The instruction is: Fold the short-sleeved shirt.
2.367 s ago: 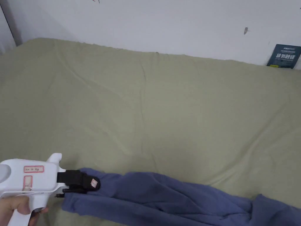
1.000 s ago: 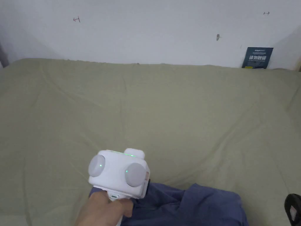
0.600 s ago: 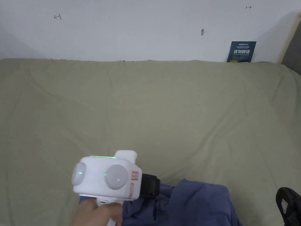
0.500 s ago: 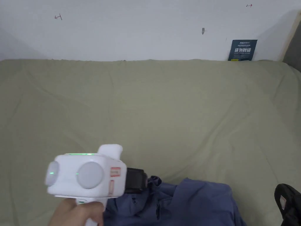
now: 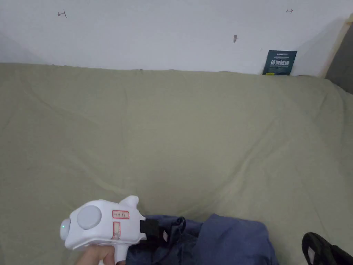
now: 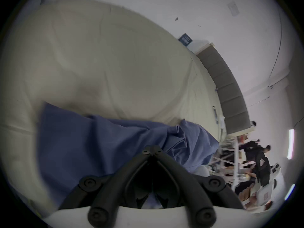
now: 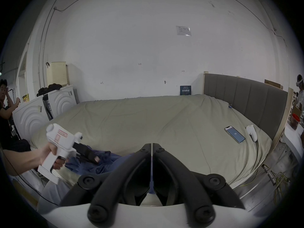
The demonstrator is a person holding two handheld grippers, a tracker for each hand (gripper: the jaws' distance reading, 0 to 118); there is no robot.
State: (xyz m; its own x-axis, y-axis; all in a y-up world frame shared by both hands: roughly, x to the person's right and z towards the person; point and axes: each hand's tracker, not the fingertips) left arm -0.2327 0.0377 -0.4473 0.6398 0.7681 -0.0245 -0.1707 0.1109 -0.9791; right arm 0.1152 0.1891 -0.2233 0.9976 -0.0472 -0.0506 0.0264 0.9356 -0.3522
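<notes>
Blue short-sleeved shirt [image 5: 224, 241], soft and rumpled, bunched at 6 o'clock on olive bedsheet [image 5: 193, 138]; left gripper [image 6: 152, 149] and right gripper [image 7: 151, 145] both clamped onto its fabric.

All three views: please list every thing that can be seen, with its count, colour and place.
shirt: one, blue, bunched at the bed's near edge
bed sheet: one, olive, covering the bed
headboard: one, grey, right end of bed
phone: one, on the sheet near the headboard
sign: one, dark, against the wall
washing machines: two, white, left of the bed
left gripper: white body, black jaws shut on shirt
right gripper: black jaws shut on shirt
</notes>
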